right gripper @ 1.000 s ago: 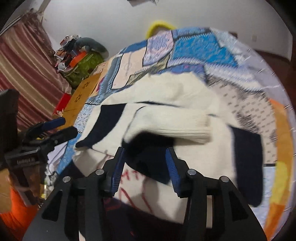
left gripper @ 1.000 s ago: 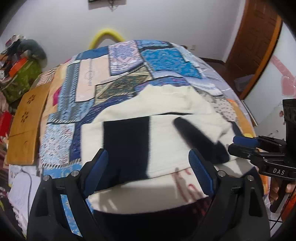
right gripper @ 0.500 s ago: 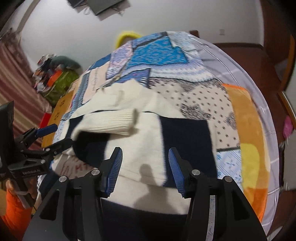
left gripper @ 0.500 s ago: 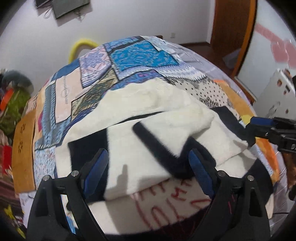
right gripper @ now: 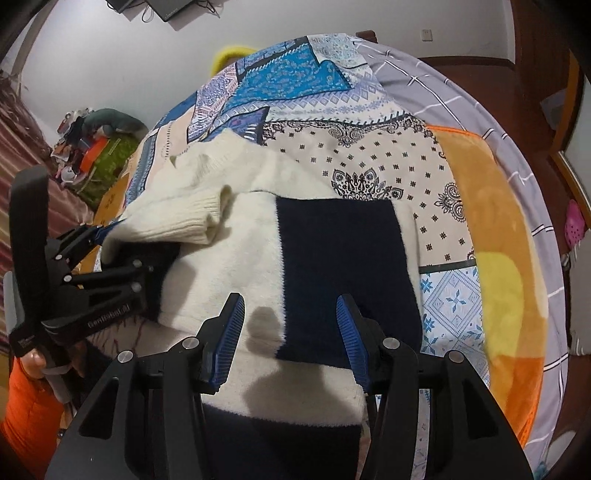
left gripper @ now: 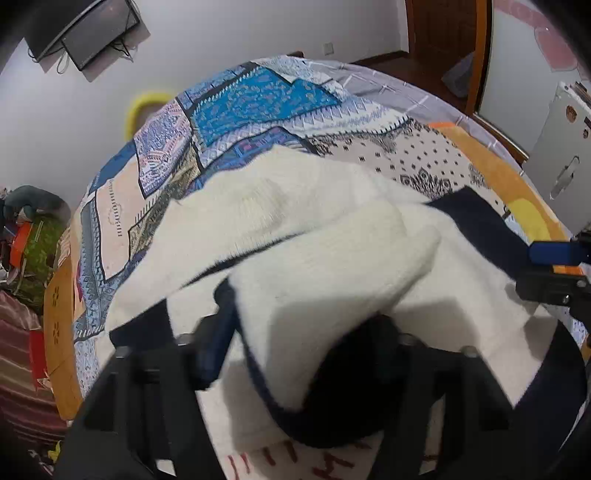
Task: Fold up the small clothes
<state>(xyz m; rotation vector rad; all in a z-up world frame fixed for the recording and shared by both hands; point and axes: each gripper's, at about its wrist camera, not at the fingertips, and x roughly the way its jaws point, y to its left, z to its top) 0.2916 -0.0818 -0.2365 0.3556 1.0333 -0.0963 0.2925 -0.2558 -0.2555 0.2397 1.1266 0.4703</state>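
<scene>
A cream and navy sweater [right gripper: 258, 258] lies on the patchwork bedspread [right gripper: 295, 85]. In the left wrist view the sweater [left gripper: 295, 221] fills the middle, and a folded cream sleeve [left gripper: 332, 288] with a navy edge lies between the fingers of my left gripper [left gripper: 303, 343], which looks closed on it. In the right wrist view my left gripper [right gripper: 107, 247] holds that ribbed sleeve [right gripper: 177, 218] at the left. My right gripper [right gripper: 290, 332] is open and empty above the sweater's navy block [right gripper: 343, 266]. It shows at the right edge of the left wrist view [left gripper: 554, 266].
An orange and yellow blanket [right gripper: 491, 258] lies to the right of the sweater, with a grey sheet [right gripper: 461, 110] beyond. A wooden board [left gripper: 59, 332] and clutter [right gripper: 92, 147] sit to the left. A wall screen [left gripper: 92, 33] hangs above. A wooden door [left gripper: 443, 40] is at the right.
My left gripper moved forward and closed on the folded sleeve, which now lies between its fingers. My right gripper stayed open and shifted right over the navy block.
</scene>
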